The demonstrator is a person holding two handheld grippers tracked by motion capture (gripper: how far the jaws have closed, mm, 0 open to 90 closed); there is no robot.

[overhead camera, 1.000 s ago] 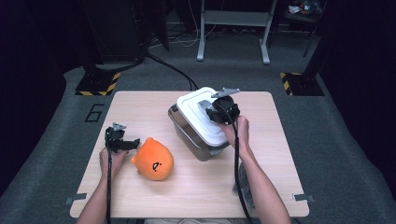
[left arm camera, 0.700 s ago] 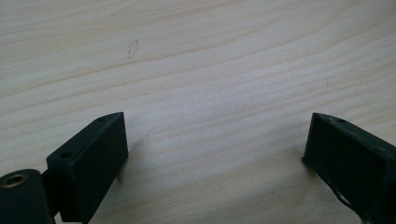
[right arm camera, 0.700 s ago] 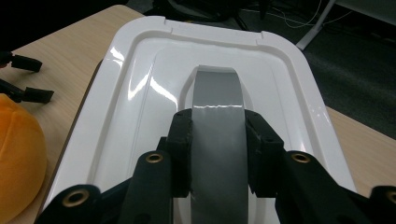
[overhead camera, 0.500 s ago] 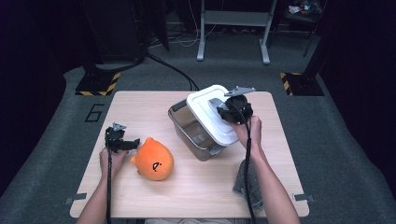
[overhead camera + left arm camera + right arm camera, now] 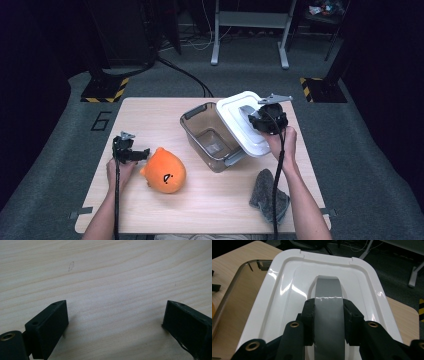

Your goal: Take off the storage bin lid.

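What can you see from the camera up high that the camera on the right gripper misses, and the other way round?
High view alone: the orange plush toy, the grey cloth, the left gripper beside the toy, and both forearms. Right gripper view alone: the close grip, with the right gripper shut on the lid's grey handle, one jaw on each side. Both share the white lid, lifted and shifted to the side of the clear container, and the wooden table.
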